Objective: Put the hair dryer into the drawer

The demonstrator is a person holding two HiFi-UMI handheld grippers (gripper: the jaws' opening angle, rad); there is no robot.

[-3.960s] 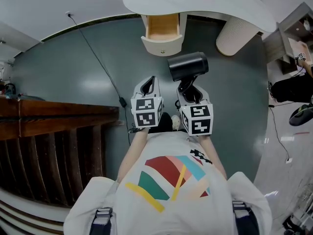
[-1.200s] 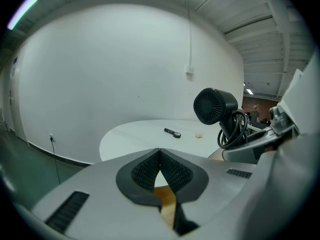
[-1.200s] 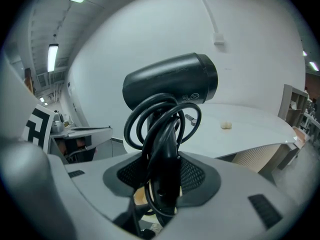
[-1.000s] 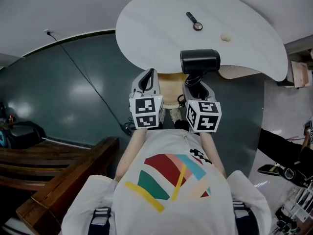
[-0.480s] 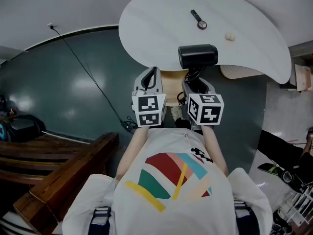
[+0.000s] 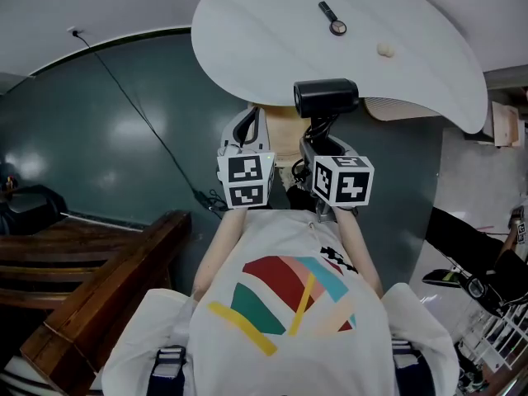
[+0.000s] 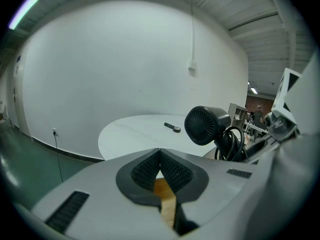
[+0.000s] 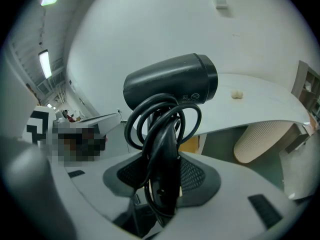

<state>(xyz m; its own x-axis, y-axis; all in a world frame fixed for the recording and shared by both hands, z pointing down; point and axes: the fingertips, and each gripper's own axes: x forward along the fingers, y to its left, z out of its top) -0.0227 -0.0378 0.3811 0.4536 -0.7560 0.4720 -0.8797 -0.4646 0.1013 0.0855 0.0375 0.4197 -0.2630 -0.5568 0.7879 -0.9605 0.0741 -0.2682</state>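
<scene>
A black hair dryer (image 6: 326,97) with its cord coiled round the handle stands upright in my right gripper (image 6: 318,144), which is shut on the handle. In the right gripper view the handle and cord (image 8: 162,179) sit pressed between the two pads, with the barrel (image 8: 170,84) above them. My left gripper (image 6: 250,118) hangs beside it, shut and empty, its pads meeting (image 7: 160,153). The light wooden drawer (image 6: 283,136) shows just beyond and below both grippers, under the table edge, mostly hidden by them. A strip of its wood (image 7: 166,200) shows through the left jaws.
The white rounded table (image 6: 264,40) carries a small black handled object (image 6: 330,19) and a cream lump (image 6: 384,50). A ribbed beige column (image 8: 260,139) stands under it at the right. A dark wooden bench (image 6: 82,279) is at the left, and a black cable (image 6: 140,110) crosses the green floor.
The table and drawer have come closer since four seconds ago. Both grippers have sunk a little toward the drawer, and the right one has tipped further down with the dryer.
</scene>
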